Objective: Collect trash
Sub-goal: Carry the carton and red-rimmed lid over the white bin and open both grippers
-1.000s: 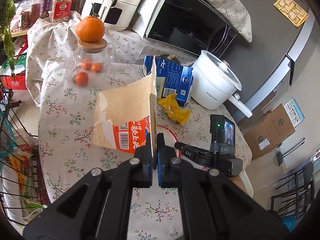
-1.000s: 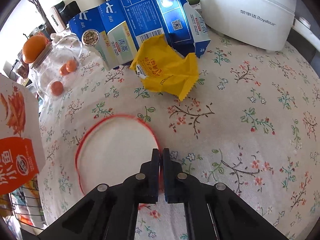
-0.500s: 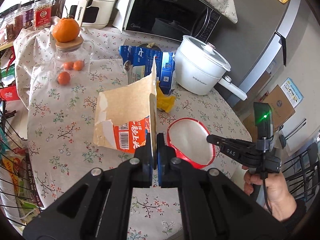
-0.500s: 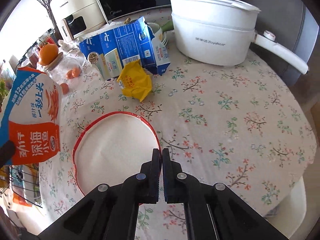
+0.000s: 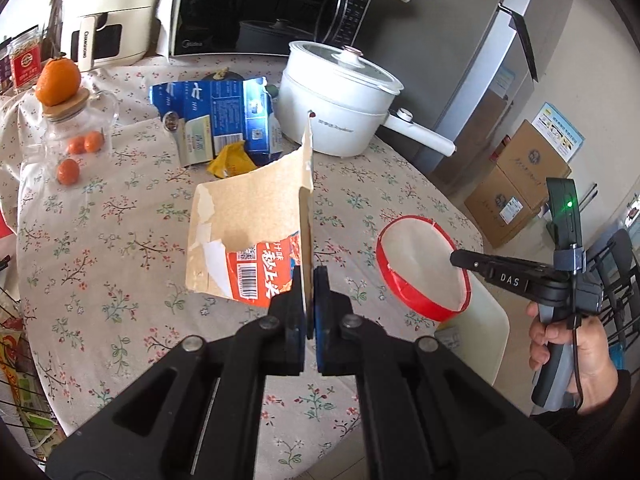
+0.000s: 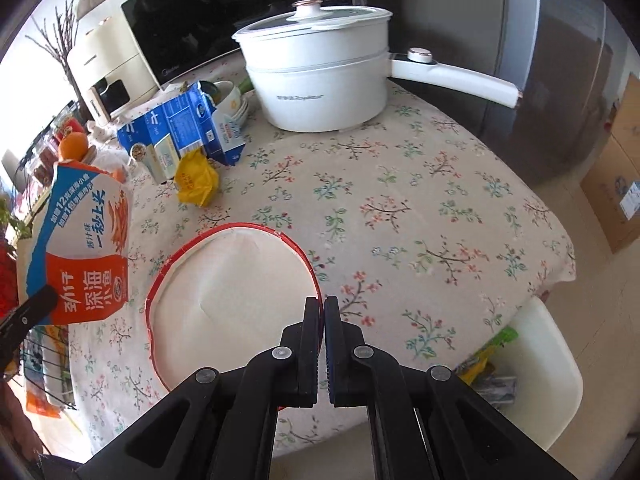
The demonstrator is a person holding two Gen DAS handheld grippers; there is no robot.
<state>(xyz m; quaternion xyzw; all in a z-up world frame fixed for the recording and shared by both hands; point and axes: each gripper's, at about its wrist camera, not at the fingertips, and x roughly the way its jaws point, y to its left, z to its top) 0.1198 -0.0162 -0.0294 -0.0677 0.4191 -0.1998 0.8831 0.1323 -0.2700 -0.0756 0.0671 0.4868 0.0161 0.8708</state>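
My left gripper point(image 5: 309, 280) is shut on a torn cardboard snack box point(image 5: 248, 232), orange and blue on its printed side point(image 6: 84, 248), held above the table. My right gripper point(image 6: 322, 312) is shut on the rim of a round red-rimmed white paper lid point(image 6: 228, 292), lifted over the table's near edge; the lid also shows in the left wrist view point(image 5: 424, 266). A torn blue milk carton point(image 5: 216, 120) and a crumpled yellow wrapper point(image 5: 232, 162) lie on the floral tablecloth point(image 6: 400, 208) further back.
A white bin point(image 6: 536, 368) with wrappers inside stands beside the table at lower right. A white electric pot point(image 5: 340, 108), a microwave point(image 5: 260, 8), an air fryer point(image 5: 108, 20) and a glass jar with oranges point(image 5: 72, 136) stand at the back. A wire rack point(image 5: 16, 344) is at left.
Both grippers have drawn back toward the table's near edge with the box and lid in them. The white bin has come into the right wrist view.
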